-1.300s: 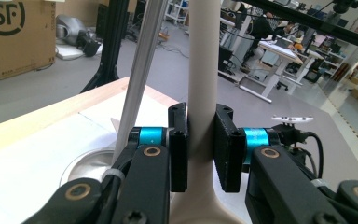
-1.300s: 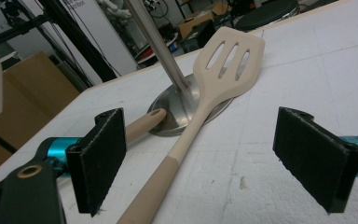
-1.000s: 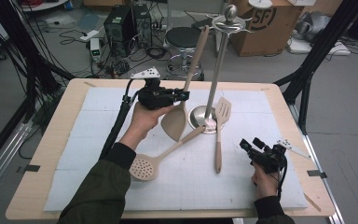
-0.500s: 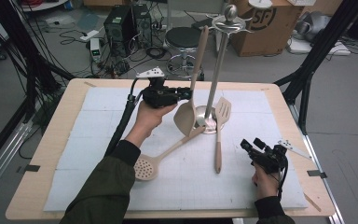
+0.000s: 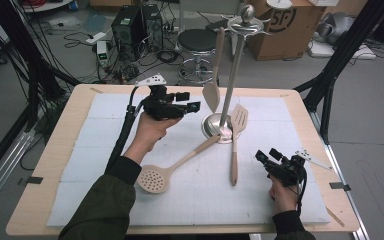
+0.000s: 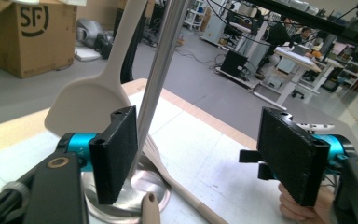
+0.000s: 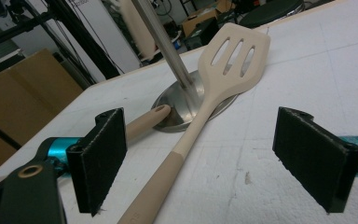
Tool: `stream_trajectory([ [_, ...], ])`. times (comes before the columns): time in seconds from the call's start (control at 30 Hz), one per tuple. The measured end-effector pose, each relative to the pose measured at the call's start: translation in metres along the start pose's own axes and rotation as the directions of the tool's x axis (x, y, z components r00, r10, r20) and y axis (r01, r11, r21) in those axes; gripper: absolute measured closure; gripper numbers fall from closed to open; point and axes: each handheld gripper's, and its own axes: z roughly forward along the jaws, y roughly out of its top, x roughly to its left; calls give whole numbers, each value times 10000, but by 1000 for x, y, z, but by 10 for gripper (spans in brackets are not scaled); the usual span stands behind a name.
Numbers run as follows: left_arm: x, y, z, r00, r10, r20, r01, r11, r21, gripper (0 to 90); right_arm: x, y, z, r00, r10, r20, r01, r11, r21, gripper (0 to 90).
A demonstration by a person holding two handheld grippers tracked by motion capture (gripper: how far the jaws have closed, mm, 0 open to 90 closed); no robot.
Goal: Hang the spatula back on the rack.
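Left gripper [image 5: 192,106] jaws just opened, spatula [image 5: 211,95] released, apparently hanging on rack [image 5: 231,75]. Slotted turner [image 5: 236,140] lies lengthwise toward table's near edge, just ahead of open, empty right gripper [image 5: 261,158].

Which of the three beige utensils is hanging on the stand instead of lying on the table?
The solid spatula, hanging beside the stand's pole. The slotted turner and perforated skimmer lie on the mat.

This is a robotics lab or workshop. Tangled black cables [image 5: 145,55] sprawl over the grey floor beside a black computer tower [image 5: 129,25]. A brown cardboard box [image 5: 280,22] and distant white desks [image 6: 303,60] stand around.
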Motion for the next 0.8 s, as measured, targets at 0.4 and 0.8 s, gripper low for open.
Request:
stream_trajectory([
  [0.4,-2,-26,-44,9993,197,-304,-210,9989,-415,270,0,-1,2,10000,-81,54,80,9999,110,171],
  [0.8,9,-72,-103,9949,-907,-447,842,9877,-1316,211,3,-3,5,9998,-151,88,148,9995,278,171],
])
